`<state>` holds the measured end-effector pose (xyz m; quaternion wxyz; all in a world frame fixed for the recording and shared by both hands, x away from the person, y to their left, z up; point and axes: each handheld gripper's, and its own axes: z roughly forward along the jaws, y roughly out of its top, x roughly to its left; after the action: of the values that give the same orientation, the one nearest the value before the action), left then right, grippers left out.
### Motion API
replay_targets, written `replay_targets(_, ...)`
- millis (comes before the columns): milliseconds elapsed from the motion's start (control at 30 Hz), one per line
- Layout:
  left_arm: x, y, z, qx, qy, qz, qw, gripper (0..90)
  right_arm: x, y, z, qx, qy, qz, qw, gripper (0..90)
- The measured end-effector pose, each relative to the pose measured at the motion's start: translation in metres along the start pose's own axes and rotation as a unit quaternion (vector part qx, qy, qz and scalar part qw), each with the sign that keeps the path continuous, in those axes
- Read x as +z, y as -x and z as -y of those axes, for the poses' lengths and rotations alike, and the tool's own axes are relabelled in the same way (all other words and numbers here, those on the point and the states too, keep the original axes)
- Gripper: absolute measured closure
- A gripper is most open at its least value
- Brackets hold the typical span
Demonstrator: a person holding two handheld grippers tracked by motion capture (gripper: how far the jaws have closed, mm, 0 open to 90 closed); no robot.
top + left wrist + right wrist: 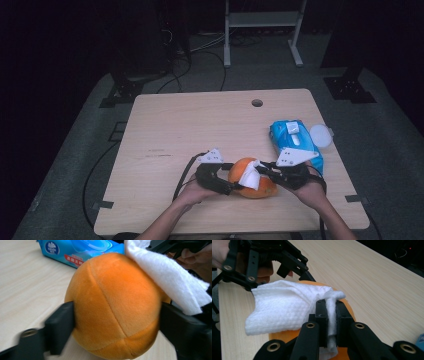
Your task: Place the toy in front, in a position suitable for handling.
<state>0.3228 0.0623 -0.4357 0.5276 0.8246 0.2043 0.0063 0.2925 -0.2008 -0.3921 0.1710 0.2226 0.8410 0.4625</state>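
An orange plush ball (248,185) (115,307) (348,306) rests on the wooden table near its front edge. My left gripper (231,182) (116,322) is shut on the ball, one jaw on each side. A white wipe (251,175) (170,277) (284,307) lies draped over the top of the ball. My right gripper (264,171) (331,317) is shut on the wipe, which is pinched in a fold between its jaws right above the ball.
A blue pack of wet wipes (296,142) (77,251) lies at the right of the table (200,125), with a white round lid (321,135) beside it. A cable hole (257,103) sits near the far edge. The table's left and far parts are bare wood.
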Motion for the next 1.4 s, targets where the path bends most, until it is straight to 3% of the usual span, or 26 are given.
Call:
replay_targets(100, -0.004, 0.006, -0.004, 0.054, 0.014, -0.023, 0.9982, 33.4, -0.001, -0.003, -0.003, 0.0, 0.005, 0.001, 1.0, 82.5)
replay_targets(167, -0.006, 0.01, -0.006, 0.096, 0.01, -0.039, 0.9945, 34.0, -0.003, -0.005, -0.005, -0.006, 0.006, 0.007, 0.9999, 82.5)
replay_targets(233, -0.008, 0.009, -0.005, 0.122, -0.003, -0.046, 0.9914, 33.7, -0.003, -0.007, -0.007, -0.012, 0.006, 0.001, 0.9999, 82.5)
replay_targets(333, -0.009, 0.001, -0.001, 0.104, -0.01, -0.033, 0.994, 29.4, 0.001, -0.008, -0.006, -0.015, -0.001, -0.005, 0.9999, 82.4)
replay_targets(433, -0.009, -0.009, 0.001, 0.046, -0.01, -0.002, 0.9989, 16.8, 0.002, -0.001, -0.002, -0.002, -0.003, -0.005, 1.0, 82.4)
replay_targets(500, -0.007, -0.013, 0.002, 0.01, -0.009, 0.013, 0.9998, 11.2, 0.001, 0.003, 0.001, 0.01, 0.0, -0.008, 0.9999, 82.4)
replay_targets(567, -0.003, -0.013, 0.002, -0.003, -0.007, 0.016, 0.9998, 9.4, 0.001, 0.002, 0.001, 0.008, -0.001, -0.011, 0.9999, 82.4)
replay_targets(633, -0.002, -0.011, 0.001, 0.003, -0.009, 0.008, 0.9999, 10.8, 0.003, -0.002, -0.001, 0.004, -0.004, -0.012, 0.9999, 82.4)
replay_targets(700, -0.002, -0.006, 0.001, 0.036, -0.014, -0.012, 0.9992, 19.4, 0.005, -0.008, -0.005, -0.006, -0.006, -0.012, 0.9999, 82.4)
replay_targets(767, -0.002, 0.002, 0.0, 0.065, -0.015, -0.017, 0.9976, 23.6, 0.008, -0.017, -0.011, -0.014, 0.0, -0.023, 0.9996, 82.4)
replay_targets(833, 0.0, 0.01, -0.002, 0.11, -0.026, -0.024, 0.9933, 25.6, 0.011, -0.026, -0.017, -0.029, 0.001, -0.031, 0.9991, 82.4)
replay_targets(900, 0.0, 0.014, -0.003, 0.131, -0.036, -0.03, 0.9903, 26.5, 0.015, -0.033, -0.021, -0.044, -0.001, -0.03, 0.9986, 82.4)
replay_targets(967, -0.002, 0.01, -0.001, 0.123, -0.036, -0.027, 0.9913, 26.5, 0.016, -0.032, -0.021, -0.05, -0.005, -0.028, 0.9984, 82.4)
replay_targets(1033, -0.003, 0.005, 0.001, 0.112, -0.037, -0.027, 0.9927, 25.7, 0.013, -0.024, -0.017, -0.038, -0.004, -0.016, 0.9991, 82.4)
replay_targets(1200, -0.005, -0.011, 0.004, 0.057, -0.039, -0.023, 0.9973, 15.0, 0.004, 0.003, 0.0, 0.011, -0.009, 0.008, 0.9999, 82.4)
replay_targets(1300, -0.001, -0.011, 0.002, 0.028, -0.042, 0.001, 0.9987, 7.8, 0.006, 0.002, 0.001, 0.011, -0.013, 0.005, 0.9998, 82.4)
replay_targets(1400, 0.005, -0.008, 0.0, 0.02, -0.057, 0.0, 0.9982, 2.5, 0.012, -0.001, -0.001, 0.006, -0.017, -0.002, 0.9998, 82.4)
